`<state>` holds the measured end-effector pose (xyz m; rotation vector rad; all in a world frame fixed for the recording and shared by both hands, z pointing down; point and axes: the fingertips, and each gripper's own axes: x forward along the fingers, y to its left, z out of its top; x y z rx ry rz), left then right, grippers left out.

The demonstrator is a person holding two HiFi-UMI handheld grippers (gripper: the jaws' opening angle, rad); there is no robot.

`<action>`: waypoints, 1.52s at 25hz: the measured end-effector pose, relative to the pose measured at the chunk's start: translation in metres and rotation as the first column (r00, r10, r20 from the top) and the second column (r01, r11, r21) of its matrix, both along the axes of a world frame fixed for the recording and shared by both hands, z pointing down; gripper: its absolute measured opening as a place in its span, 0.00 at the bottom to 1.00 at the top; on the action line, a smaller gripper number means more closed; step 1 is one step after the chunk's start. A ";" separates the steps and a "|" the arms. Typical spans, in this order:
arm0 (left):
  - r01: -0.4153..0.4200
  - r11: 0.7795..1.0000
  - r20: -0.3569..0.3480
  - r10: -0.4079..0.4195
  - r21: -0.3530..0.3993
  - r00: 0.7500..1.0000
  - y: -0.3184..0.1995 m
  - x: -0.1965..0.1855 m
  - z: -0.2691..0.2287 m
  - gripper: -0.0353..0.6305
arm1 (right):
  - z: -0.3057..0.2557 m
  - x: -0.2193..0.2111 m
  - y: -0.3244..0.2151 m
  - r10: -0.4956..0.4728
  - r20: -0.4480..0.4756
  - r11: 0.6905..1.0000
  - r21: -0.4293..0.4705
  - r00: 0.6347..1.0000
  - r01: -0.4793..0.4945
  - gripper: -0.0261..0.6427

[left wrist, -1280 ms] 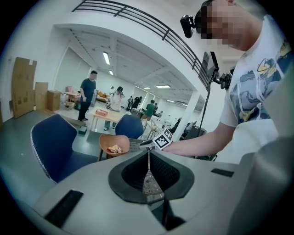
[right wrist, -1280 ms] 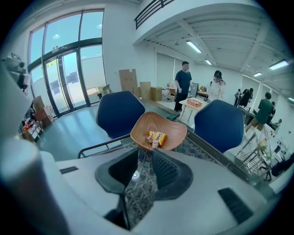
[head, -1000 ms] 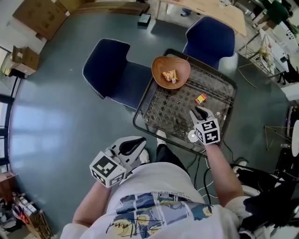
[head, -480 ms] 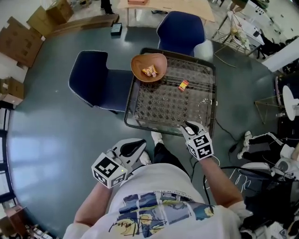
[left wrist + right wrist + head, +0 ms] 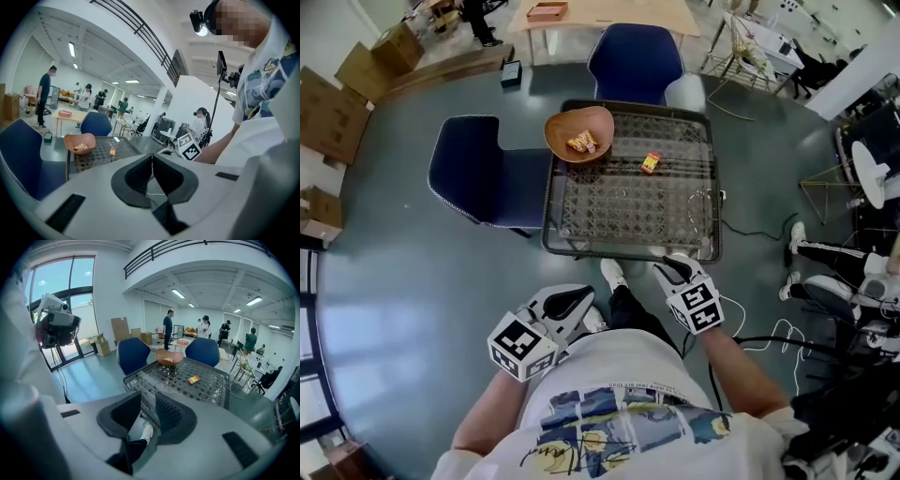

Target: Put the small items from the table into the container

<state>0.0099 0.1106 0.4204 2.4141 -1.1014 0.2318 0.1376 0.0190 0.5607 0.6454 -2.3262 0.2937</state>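
We count one table [image 5: 675, 202] with a mesh-pattern top, one wooden bowl [image 5: 562, 127], one packet [image 5: 650, 162] in red and yellow, two blue chairs and two grippers. The bowl stands at the far left corner of the table. It holds a few small yellow and orange pieces [image 5: 581, 142], but their exact number we cannot tell. The packet lies alone on the table top, outside the bowl, near it on its right side and not touching it. One chair [image 5: 478, 169] stands at the left side of the table, and the other chair [image 5: 636, 61] stands behind its far edge.

We hold both grippers close to our body, before the near edge of the table and well apart from the packet. The left gripper [image 5: 151, 164] has its jaws pressed together, with nothing between them. The right gripper [image 5: 147, 411] has its jaws apart with a clear gap and grips nothing. Through this gap show only the near rim of the table and a white shoe [image 5: 146, 431].
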 end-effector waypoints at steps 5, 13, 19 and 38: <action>-0.028 1.000 0.035 0.028 -0.001 0.999 0.003 0.003 0.006 0.07 | 0.000 0.002 0.002 0.013 0.006 1.000 0.005 1.000 -0.013 0.19; -0.020 1.000 0.027 0.020 0.005 0.999 -0.022 0.002 0.007 0.07 | 0.013 0.002 -0.031 -0.003 -0.017 1.000 -0.001 1.000 0.003 0.19; 0.009 1.000 0.006 -0.008 -0.016 1.000 -0.039 -0.012 0.007 0.07 | 0.035 -0.010 -0.073 -0.056 -0.066 0.998 -0.019 0.996 0.055 0.19; 0.201 0.968 0.039 -0.197 -0.153 0.980 -0.153 -0.050 0.017 0.07 | 0.167 -0.047 -0.299 -0.151 -0.210 0.985 -0.115 0.966 0.129 0.29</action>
